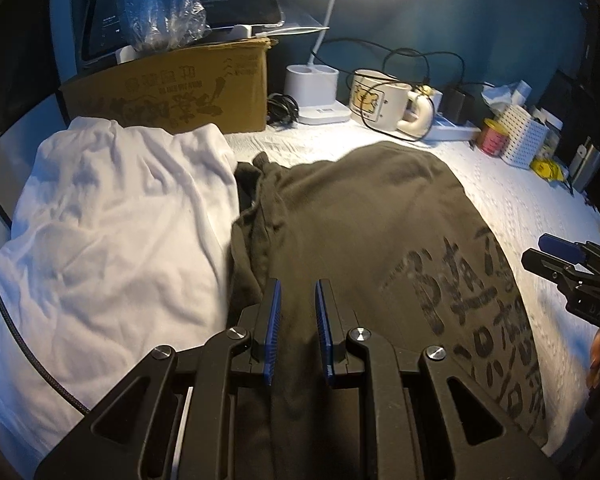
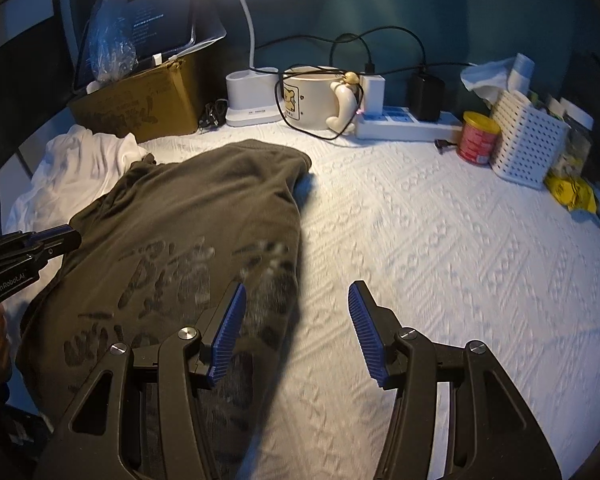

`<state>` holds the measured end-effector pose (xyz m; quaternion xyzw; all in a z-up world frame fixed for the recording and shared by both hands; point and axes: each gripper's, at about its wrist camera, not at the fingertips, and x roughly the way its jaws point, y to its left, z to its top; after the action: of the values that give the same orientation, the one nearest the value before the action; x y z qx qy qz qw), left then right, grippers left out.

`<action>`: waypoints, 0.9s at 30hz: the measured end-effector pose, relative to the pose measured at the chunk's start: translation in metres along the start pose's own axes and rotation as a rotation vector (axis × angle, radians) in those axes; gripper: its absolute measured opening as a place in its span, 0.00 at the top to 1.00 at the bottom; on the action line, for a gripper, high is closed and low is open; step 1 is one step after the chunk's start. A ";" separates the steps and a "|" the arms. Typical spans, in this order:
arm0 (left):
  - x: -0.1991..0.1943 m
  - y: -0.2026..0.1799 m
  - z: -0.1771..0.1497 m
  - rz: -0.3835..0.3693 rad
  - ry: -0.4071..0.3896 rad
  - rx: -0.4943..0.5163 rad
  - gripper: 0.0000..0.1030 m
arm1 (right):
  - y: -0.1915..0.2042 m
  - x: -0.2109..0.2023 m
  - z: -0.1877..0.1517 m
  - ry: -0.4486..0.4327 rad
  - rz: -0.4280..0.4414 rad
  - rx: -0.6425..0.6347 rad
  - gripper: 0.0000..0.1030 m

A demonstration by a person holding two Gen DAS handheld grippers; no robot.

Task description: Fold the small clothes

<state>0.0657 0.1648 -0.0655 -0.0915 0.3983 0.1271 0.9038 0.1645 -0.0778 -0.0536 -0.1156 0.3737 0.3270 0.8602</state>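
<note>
A dark olive T-shirt point(image 1: 352, 220) with black printed lettering lies folded lengthwise on the white textured cloth; it also shows in the right wrist view point(image 2: 196, 216). A white garment point(image 1: 112, 216) lies bunched to its left, also visible in the right wrist view point(image 2: 80, 156). My left gripper point(image 1: 298, 292) hovers over the shirt's near left part, jaws a little apart with nothing between them. My right gripper point(image 2: 298, 296) is wide open over the shirt's right edge, empty. It appears at the right edge of the left wrist view point(image 1: 556, 254).
At the back stand a cardboard box point(image 1: 188, 92) with a monitor behind, a white lamp base point(image 2: 252, 96), a mug point(image 2: 312, 98), a power strip point(image 2: 408, 126), a red can point(image 2: 478, 138) and a white perforated basket point(image 2: 530, 144). The white textured cloth point(image 2: 440, 240) covers the table to the right.
</note>
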 end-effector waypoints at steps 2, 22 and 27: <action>-0.003 -0.003 -0.004 -0.004 -0.002 0.008 0.84 | 0.000 -0.004 -0.005 0.000 -0.002 0.004 0.45; -0.022 -0.057 -0.041 -0.135 0.009 0.054 0.84 | -0.037 -0.057 -0.062 -0.022 -0.077 0.082 0.45; -0.029 -0.074 -0.043 -0.160 0.007 0.070 0.60 | -0.058 -0.075 -0.073 -0.046 -0.097 0.118 0.45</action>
<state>0.0397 0.0784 -0.0677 -0.0920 0.3969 0.0401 0.9124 0.1228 -0.1899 -0.0530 -0.0753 0.3663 0.2651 0.8887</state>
